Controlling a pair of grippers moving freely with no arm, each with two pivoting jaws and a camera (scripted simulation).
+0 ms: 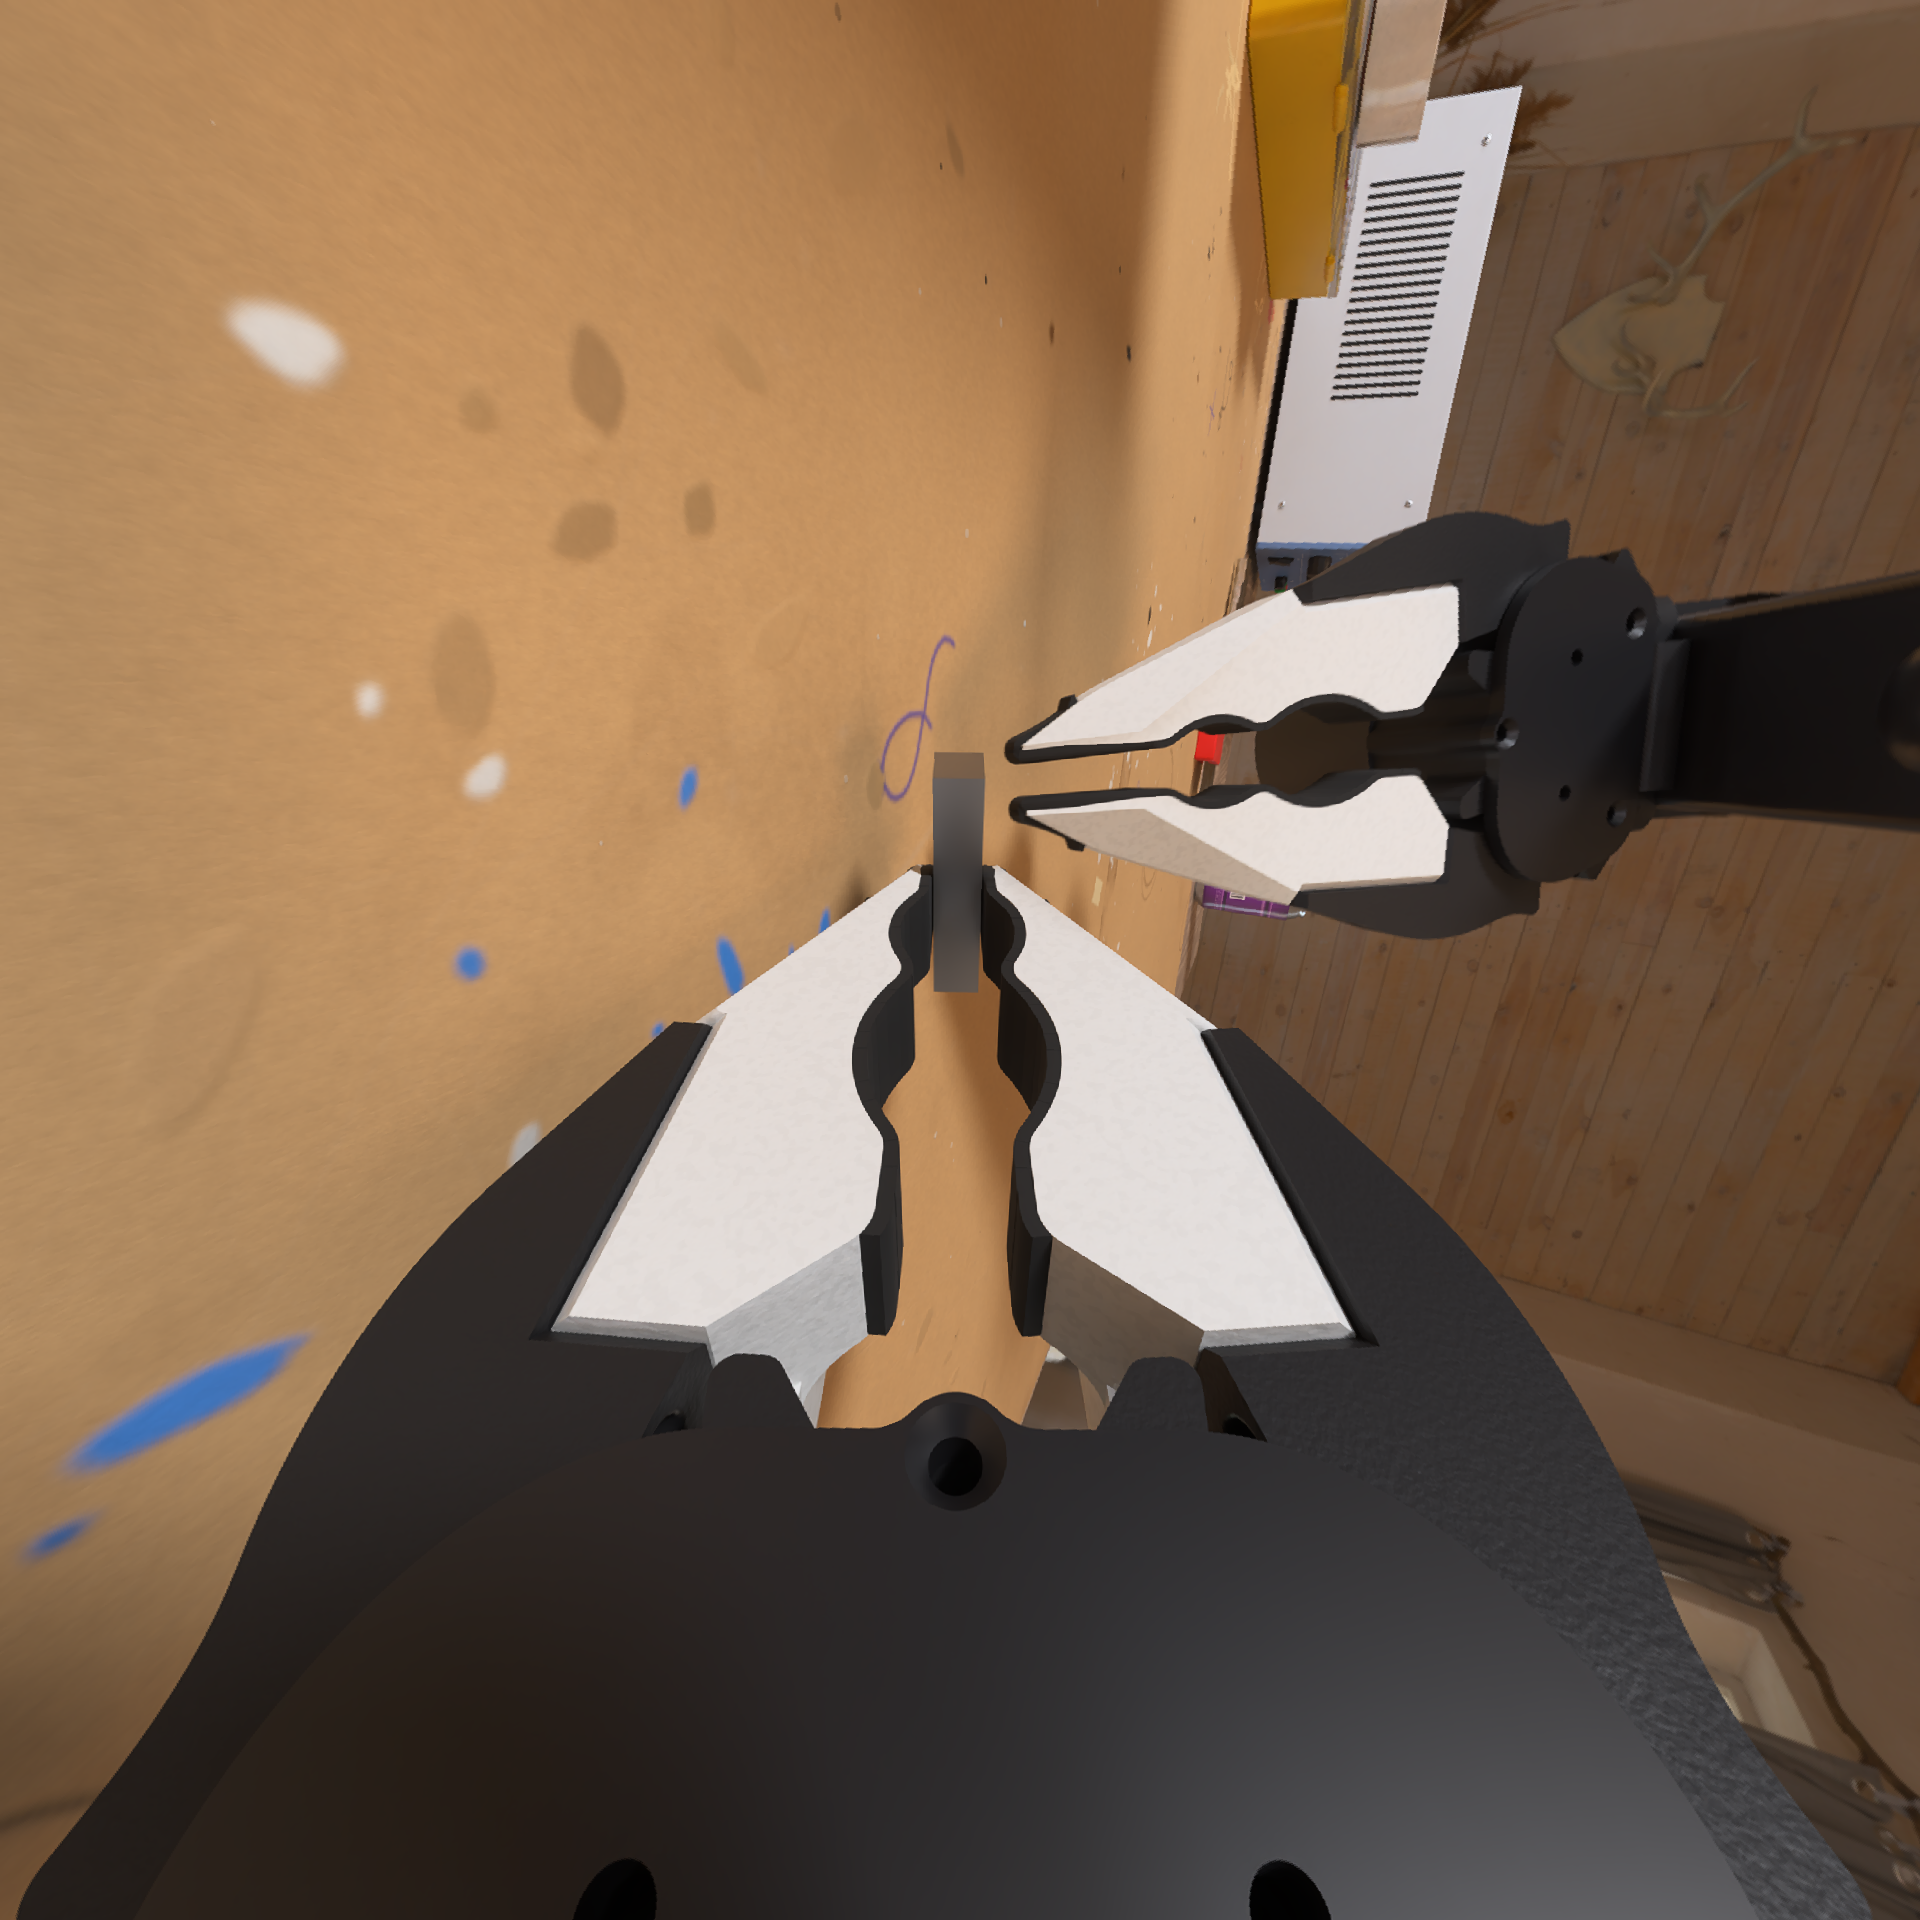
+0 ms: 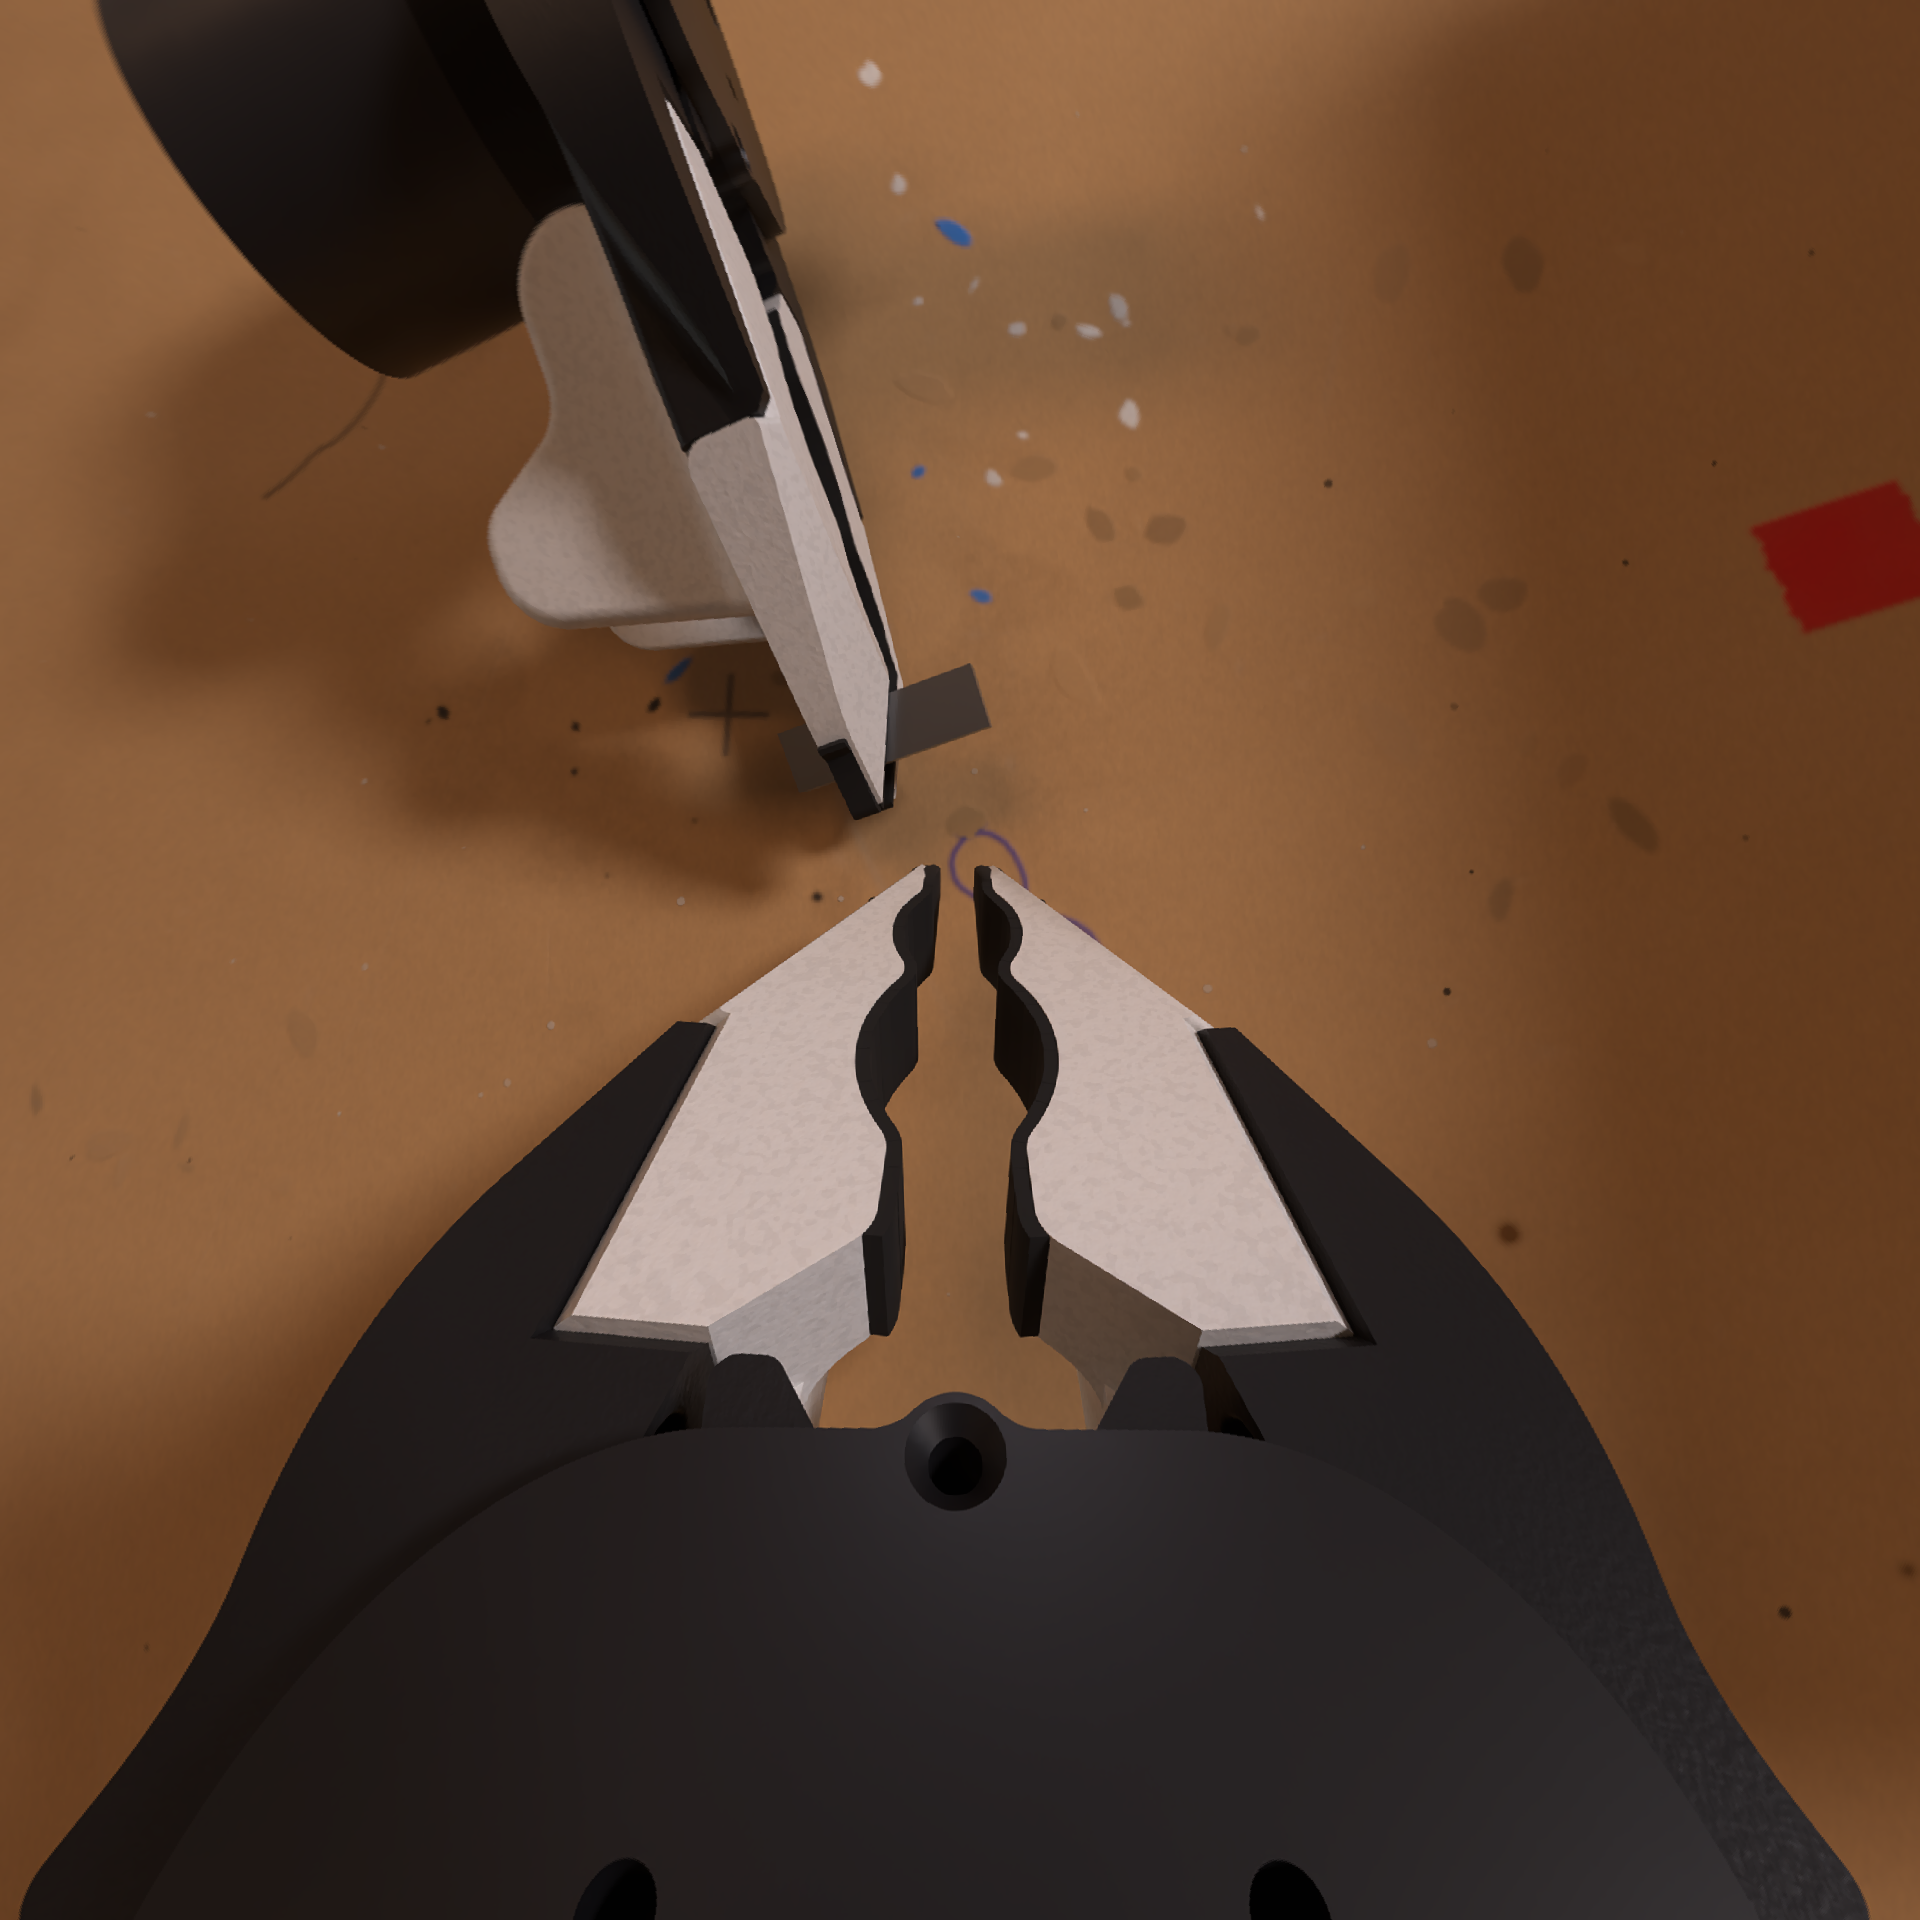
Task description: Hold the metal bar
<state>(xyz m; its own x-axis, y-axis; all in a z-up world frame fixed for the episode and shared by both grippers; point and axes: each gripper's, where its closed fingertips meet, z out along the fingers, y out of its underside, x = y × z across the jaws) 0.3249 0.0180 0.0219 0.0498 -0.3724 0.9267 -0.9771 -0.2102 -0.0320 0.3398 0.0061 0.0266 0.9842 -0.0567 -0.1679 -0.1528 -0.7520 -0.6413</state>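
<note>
- The table (image 2: 1351, 935) was a brown wooden top, all speckled with white and blue paint flecks, dark stains and a purple scribble (image 1: 914, 727).
- A red patch (image 2: 1839, 556) sat on it well off to one side, and a yellow box (image 1: 1299, 145) and a white vented panel (image 1: 1382, 312) were at the far edge, with plank boards beyond.
- The left gripper (image 1: 956, 883) was clenched on the bar (image 1: 957, 831), a short grey metal block pinched right at the fingertips.
- Both ends of the bar stuck out past the fingers, clear of the table as far as I could tell.
- The right gripper (image 2: 956, 883) had nothing in it, fingertips nearly together with just a thin gap.
- It hovered just beside the bar's free end, tips pointed at it, close but not touching.
</note>
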